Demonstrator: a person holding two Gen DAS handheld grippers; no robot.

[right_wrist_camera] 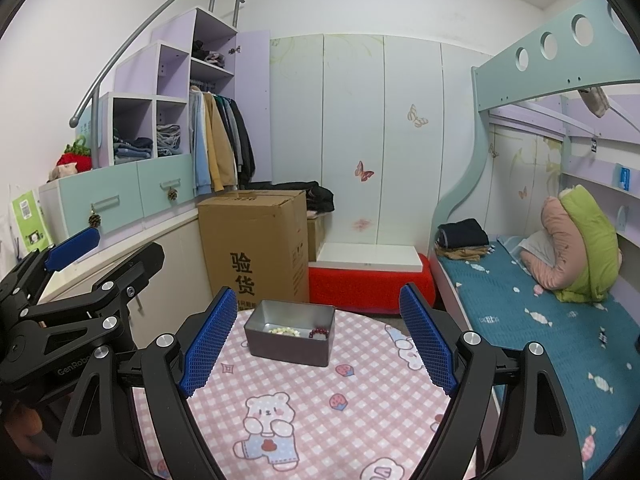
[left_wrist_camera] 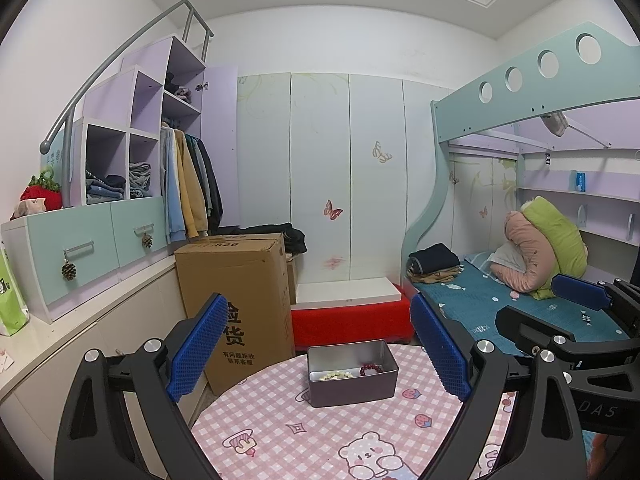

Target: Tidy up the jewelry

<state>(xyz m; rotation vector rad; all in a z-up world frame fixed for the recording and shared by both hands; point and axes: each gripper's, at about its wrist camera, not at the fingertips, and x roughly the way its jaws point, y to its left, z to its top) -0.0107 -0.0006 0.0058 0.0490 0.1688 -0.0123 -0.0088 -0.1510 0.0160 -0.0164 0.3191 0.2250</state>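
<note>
A grey metal tin (left_wrist_camera: 352,388) stands open on a round table with a pink checked cloth (left_wrist_camera: 280,432). Inside lie a cream bead bracelet (left_wrist_camera: 335,375) and a dark red bead bracelet (left_wrist_camera: 372,369). The tin (right_wrist_camera: 288,348), the cream bracelet (right_wrist_camera: 285,331) and the red bracelet (right_wrist_camera: 319,334) also show in the right wrist view. My left gripper (left_wrist_camera: 320,352) is open and empty, held above the table short of the tin. My right gripper (right_wrist_camera: 318,340) is open and empty, likewise short of the tin. Each gripper shows at the edge of the other's view.
A cardboard box (left_wrist_camera: 240,304) stands behind the table on the left. A red bench with a white board (left_wrist_camera: 352,312) is behind it. A bunk bed with a teal sheet (right_wrist_camera: 540,320) runs along the right. Cabinets and drawers (left_wrist_camera: 80,256) line the left wall.
</note>
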